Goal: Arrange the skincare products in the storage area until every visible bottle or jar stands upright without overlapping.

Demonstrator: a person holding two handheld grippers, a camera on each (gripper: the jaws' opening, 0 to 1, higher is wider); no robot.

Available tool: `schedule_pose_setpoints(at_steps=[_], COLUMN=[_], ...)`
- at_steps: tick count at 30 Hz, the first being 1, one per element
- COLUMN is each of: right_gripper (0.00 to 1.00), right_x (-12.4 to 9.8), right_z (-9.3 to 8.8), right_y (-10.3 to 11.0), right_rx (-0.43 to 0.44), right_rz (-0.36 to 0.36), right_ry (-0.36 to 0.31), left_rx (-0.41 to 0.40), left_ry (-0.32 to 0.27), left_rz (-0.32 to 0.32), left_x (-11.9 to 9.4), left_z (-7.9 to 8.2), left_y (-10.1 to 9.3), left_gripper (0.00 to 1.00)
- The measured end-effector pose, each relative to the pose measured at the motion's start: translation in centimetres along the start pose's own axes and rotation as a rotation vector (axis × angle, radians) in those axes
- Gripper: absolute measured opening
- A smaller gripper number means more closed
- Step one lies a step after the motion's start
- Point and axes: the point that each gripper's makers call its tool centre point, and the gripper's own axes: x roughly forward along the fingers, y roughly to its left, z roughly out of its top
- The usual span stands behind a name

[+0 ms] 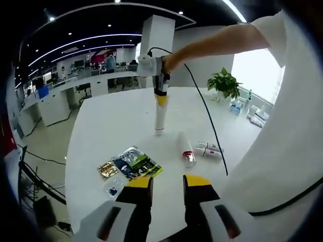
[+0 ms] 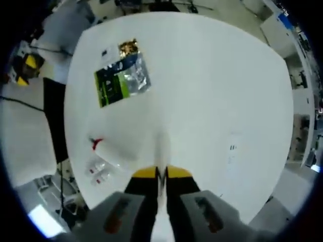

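My right gripper (image 2: 162, 173) is shut on a white tube (image 2: 162, 146) that stands upright with its lower end on the white table (image 2: 222, 91). In the left gripper view the same right gripper (image 1: 160, 93), held by a person's arm, grips the tube (image 1: 160, 118) near its top. A white bottle with a red band (image 1: 185, 149) lies on its side, and two small tubes (image 1: 208, 149) lie beside it. My left gripper (image 1: 167, 182) is open above the table's near edge, with nothing between its fingers.
Several foil sachets (image 1: 130, 164) lie flat at the near left of the table, and they also appear in the right gripper view (image 2: 122, 78). A potted plant (image 1: 224, 83) and small items (image 1: 255, 113) sit along the far right edge. A black cable (image 1: 209, 126) trails across the table.
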Motion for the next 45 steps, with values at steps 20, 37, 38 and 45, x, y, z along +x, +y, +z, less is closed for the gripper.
schedule_pose_setpoints(at_steps=[20, 37, 38, 45], right_gripper=[0.07, 0.32, 0.33, 0.50], right_x=[0.5, 0.9, 0.8, 0.2], right_z=[0.6, 0.4, 0.4, 1.4], right_y=[-0.2, -1.1, -1.1, -2.0], right_rx=[-0.010, -0.007, -0.007, 0.090], right_rz=[0.032, -0.007, -0.010, -0.047], right_ry=[-0.049, -0.083, -0.094, -0.261], left_rx=[-0.013, -0.017, -0.015, -0.058], left_ry=[0.017, 0.018, 0.018, -0.019], left_rz=[0.015, 0.015, 0.013, 0.012], left_x=[0.0, 0.0, 0.0, -0.2], left_z=[-0.4, -0.4, -0.4, 0.2], left_y=[0.5, 0.8, 0.8, 1.2], left_gripper=[0.23, 0.23, 0.23, 0.23])
